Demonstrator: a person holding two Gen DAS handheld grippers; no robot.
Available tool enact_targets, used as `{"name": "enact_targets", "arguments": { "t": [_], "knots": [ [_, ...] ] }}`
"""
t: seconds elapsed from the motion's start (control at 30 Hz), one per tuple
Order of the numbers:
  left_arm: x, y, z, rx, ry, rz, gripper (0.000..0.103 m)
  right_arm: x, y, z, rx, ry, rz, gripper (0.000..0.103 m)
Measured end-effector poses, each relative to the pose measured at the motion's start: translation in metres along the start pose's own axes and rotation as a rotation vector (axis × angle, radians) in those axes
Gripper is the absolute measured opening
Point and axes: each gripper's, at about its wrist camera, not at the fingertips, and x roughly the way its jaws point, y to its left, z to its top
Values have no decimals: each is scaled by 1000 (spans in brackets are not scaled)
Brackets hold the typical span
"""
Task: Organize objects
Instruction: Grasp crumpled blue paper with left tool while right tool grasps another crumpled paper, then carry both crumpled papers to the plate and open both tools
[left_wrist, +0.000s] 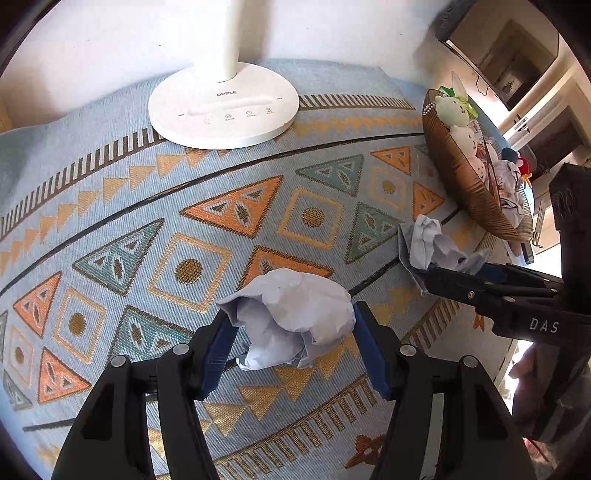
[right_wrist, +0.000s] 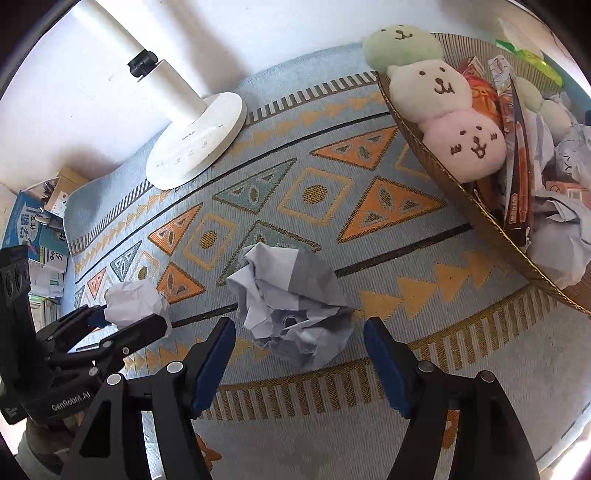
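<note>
My left hand-held gripper (left_wrist: 291, 325) pinches a paper ball (left_wrist: 291, 317) between its fingers. My right hand-held gripper (right_wrist: 299, 332) is spread around a second ball (right_wrist: 291, 306) on the counter (right_wrist: 369, 229), basket (right_wrist: 443, 173) ahead to its right.

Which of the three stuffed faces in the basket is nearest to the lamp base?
The green plush, at the basket's far end, lies nearest the lamp base. The white plush and pink plush follow further down the rim.

Left tongs (left_wrist: 291, 325) grip a crumpled paper ball (left_wrist: 291, 317); right tongs (right_wrist: 299, 354) gape wide, touching nothing.
</note>
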Motion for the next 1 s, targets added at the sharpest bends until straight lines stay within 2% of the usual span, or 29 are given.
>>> {"name": "enact_targets", "arguments": {
  "t": [0.2,0.23,0.3,0.43,0.63,0.83,1.0],
  "knots": [
    [-7,-8,-2,-16,-17,32,60,26,12,15,-9,51,-62,70],
    [-8,-10,-2,-16,-20,39,60,26,13,16,0,35,-68,70],
    [-12,-14,-2,-15,-29,55,60,26,13,18,9,22,-44,60],
    [-22,-26,2,-8,-52,85,60,13,12,18,1,14,10,58],
    [-42,-50,20,-24,-101,112,60,-42,6,32,-15,-42,106,58],
    [-58,-84,48,-19,-160,98,60,-109,-13,61,-35,-170,88,58],
    [-61,-114,72,2,-196,83,60,-164,-59,90,17,-276,57,58]
  ]
}}
